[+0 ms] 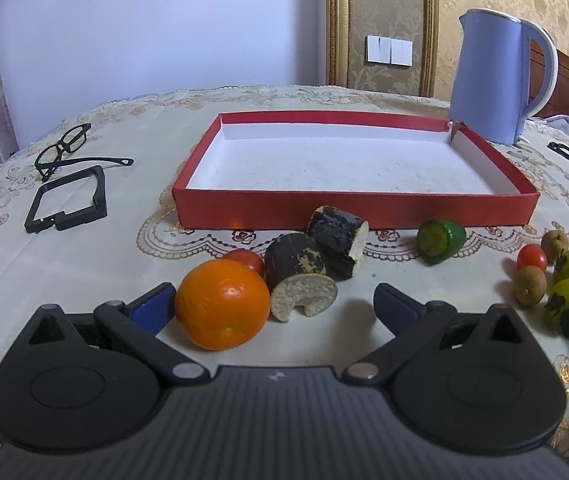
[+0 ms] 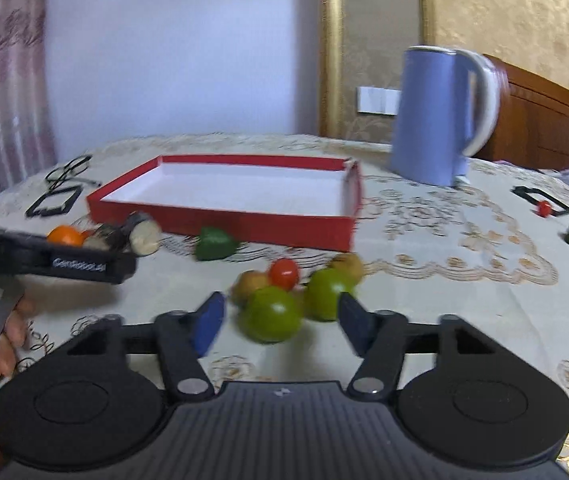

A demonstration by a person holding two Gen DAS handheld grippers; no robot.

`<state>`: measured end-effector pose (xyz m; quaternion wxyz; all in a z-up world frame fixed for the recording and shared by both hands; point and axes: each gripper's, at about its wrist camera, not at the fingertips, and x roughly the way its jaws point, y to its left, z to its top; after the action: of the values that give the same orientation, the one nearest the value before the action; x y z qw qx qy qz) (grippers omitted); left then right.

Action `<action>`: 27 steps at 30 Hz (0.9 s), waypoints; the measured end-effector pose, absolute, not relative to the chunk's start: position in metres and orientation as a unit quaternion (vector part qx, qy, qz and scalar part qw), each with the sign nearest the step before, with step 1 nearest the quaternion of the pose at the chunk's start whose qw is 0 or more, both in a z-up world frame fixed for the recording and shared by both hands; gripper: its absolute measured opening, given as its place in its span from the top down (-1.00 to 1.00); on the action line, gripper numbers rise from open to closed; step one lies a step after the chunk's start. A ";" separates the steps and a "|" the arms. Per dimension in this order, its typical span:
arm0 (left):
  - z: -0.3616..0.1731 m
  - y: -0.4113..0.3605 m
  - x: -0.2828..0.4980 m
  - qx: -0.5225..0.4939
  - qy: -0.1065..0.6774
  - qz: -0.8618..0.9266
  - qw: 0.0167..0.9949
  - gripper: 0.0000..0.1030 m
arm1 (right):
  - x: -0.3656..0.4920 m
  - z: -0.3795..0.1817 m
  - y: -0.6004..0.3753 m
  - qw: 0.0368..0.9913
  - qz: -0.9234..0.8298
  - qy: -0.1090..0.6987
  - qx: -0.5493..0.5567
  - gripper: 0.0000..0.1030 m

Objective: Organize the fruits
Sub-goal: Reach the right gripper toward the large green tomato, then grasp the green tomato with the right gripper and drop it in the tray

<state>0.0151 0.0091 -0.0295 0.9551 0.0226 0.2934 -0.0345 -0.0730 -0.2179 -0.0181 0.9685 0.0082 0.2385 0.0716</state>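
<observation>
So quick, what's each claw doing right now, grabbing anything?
Left gripper: open, holding nothing, orange just inside.
Right gripper: open, holding nothing, green fruit between its fingers.

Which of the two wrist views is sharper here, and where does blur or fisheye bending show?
Left wrist view: sharp, orange and red box crisp, table edge bowed by the fisheye. Right wrist view: motion-smeared, green tomatoes and kettle soft, the gold frame curved.
</observation>
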 end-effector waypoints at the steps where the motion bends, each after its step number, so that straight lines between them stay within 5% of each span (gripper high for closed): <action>1: -0.030 0.009 0.015 0.022 0.294 -0.035 0.955 -1.00 | -0.069 -0.019 -0.214 0.967 0.075 0.244 0.007 -0.07; 5: -0.029 0.010 0.016 0.017 0.297 -0.035 0.954 -1.00 | -0.057 -0.025 -0.209 0.961 0.074 0.267 0.012 0.01; 8: -0.029 0.010 0.016 0.016 0.299 -0.037 0.954 -1.00 | -0.053 -0.029 -0.207 0.961 0.059 0.271 0.006 0.33; 19: -0.031 0.012 0.019 0.011 0.303 -0.036 0.952 -1.00 | -0.050 0.004 -0.216 0.975 0.063 0.214 -0.012 0.34; 27: -0.031 0.014 0.019 0.004 0.304 -0.035 0.952 -1.00 | 0.054 0.012 -0.220 0.971 0.050 0.231 -0.023 0.34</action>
<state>0.0188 0.0139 -0.0310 0.9521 0.0044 0.3037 -0.0353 0.0536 -0.2205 0.0120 0.9713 -0.0227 0.2314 0.0500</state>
